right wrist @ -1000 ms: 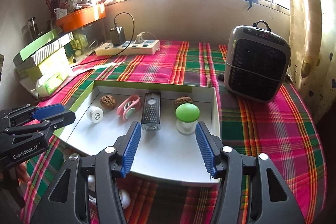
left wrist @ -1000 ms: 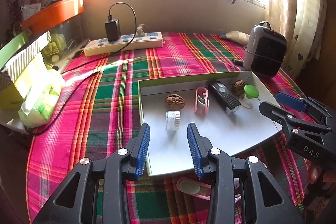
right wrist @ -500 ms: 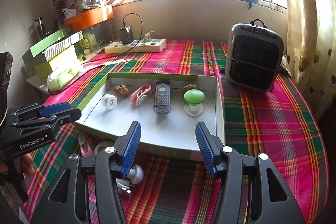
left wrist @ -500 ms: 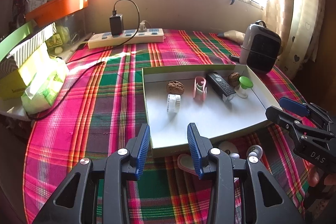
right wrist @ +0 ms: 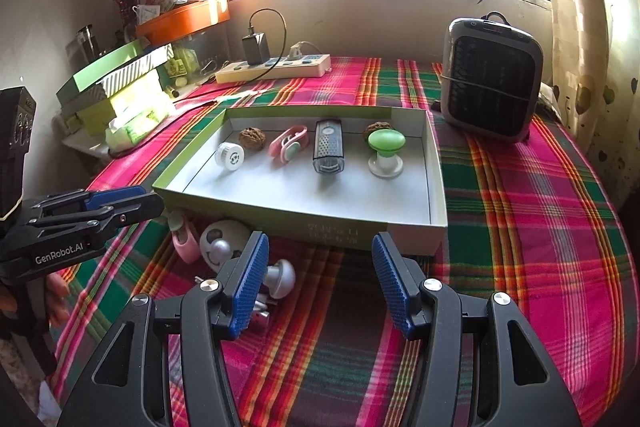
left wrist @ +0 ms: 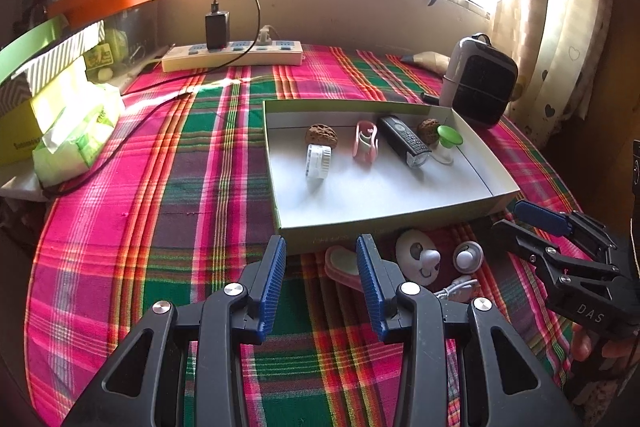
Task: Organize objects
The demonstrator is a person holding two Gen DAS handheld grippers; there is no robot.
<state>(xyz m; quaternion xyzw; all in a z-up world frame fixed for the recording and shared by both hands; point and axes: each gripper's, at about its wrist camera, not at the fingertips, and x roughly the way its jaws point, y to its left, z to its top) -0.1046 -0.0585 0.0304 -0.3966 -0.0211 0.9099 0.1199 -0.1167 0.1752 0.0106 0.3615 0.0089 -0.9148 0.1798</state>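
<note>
A shallow white box with a green rim sits on the plaid cloth. Inside it lie a white cap, two walnuts, a pink clip, a black device and a green knob. In front of the box lie a pink piece, a white round face toy and a white knob. My left gripper hovers open just before the box's front wall, the pink piece beyond its right finger. Over bare cloth, my right gripper is open and empty, the white knob by its left finger.
A grey heater stands at the back right. A power strip with a charger lies along the far wall. Stacked boxes and a tissue pack crowd the left edge. A white cable lies near the loose toys.
Both grippers have drawn back from over the box toward the near side of the table. The loose pieces in front of the box have come into view.
</note>
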